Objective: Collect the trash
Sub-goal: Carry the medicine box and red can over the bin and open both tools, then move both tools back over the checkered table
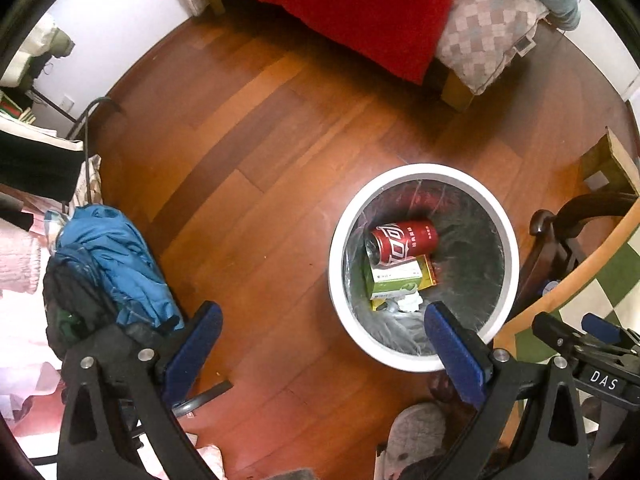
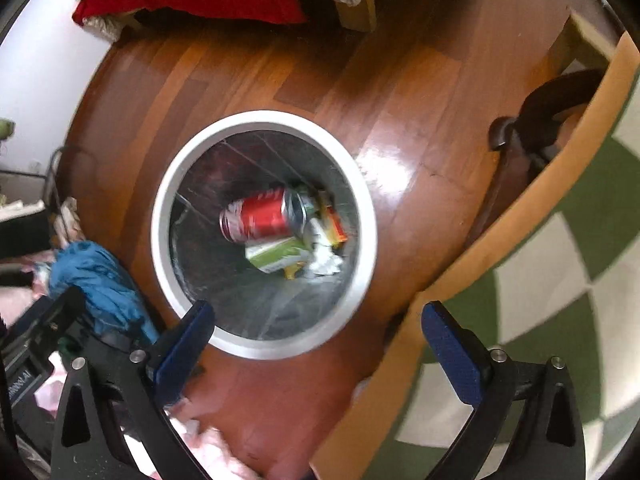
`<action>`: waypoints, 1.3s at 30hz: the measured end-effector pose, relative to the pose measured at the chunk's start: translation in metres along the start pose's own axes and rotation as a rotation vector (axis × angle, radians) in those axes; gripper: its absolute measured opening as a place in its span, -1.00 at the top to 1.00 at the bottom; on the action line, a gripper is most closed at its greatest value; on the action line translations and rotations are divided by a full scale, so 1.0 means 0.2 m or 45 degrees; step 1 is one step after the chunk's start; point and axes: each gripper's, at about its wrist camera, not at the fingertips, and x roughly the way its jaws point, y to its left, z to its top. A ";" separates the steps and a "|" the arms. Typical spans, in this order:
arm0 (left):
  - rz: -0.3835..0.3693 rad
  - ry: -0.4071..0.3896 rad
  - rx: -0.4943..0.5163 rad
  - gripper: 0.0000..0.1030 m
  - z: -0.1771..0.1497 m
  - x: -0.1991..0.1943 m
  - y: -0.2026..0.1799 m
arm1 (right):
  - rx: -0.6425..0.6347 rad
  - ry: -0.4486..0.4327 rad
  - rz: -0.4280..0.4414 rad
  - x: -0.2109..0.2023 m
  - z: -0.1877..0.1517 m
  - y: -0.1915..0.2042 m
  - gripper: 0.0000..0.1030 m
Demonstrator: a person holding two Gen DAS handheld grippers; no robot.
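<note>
A round white trash bin with a clear liner stands on the wooden floor; it also shows in the right wrist view. Inside lie a red soda can, a green and white carton and crumpled white paper; the can, carton and paper show in the right wrist view too. My left gripper is open and empty, above the floor just left of the bin. My right gripper is open and empty above the bin's near rim.
A bed with a red blanket stands at the far side. A blue jacket lies on a pile at the left. A table with a green and white checked cloth and a dark chair are at the right.
</note>
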 end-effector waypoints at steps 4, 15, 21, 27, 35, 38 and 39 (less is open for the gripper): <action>0.007 -0.041 0.003 -1.00 -0.05 -0.12 0.02 | -0.034 -0.025 -0.045 -0.12 -0.05 0.01 -1.00; -0.027 -0.207 0.022 -1.00 -0.21 -0.56 0.05 | -0.100 -0.154 -0.011 -0.57 -0.30 0.02 -1.00; -0.073 -0.314 0.031 -1.00 -0.31 -0.83 0.05 | -0.124 -0.268 0.036 -0.89 -0.46 0.01 -1.00; -0.138 -0.410 0.051 -1.00 -0.43 -1.08 0.05 | -0.143 -0.375 0.079 -1.19 -0.65 -0.02 -1.00; -0.153 -0.502 0.098 -1.00 -0.58 -1.34 -0.05 | -0.136 -0.525 0.185 -1.55 -0.93 -0.07 -1.00; -0.204 -0.530 0.133 -1.00 -0.63 -1.38 -0.14 | -0.096 -0.560 0.260 -1.65 -1.02 -0.13 -1.00; -0.215 -0.532 0.146 -1.00 -0.65 -1.39 -0.18 | -0.079 -0.571 0.290 -1.68 -1.06 -0.17 -1.00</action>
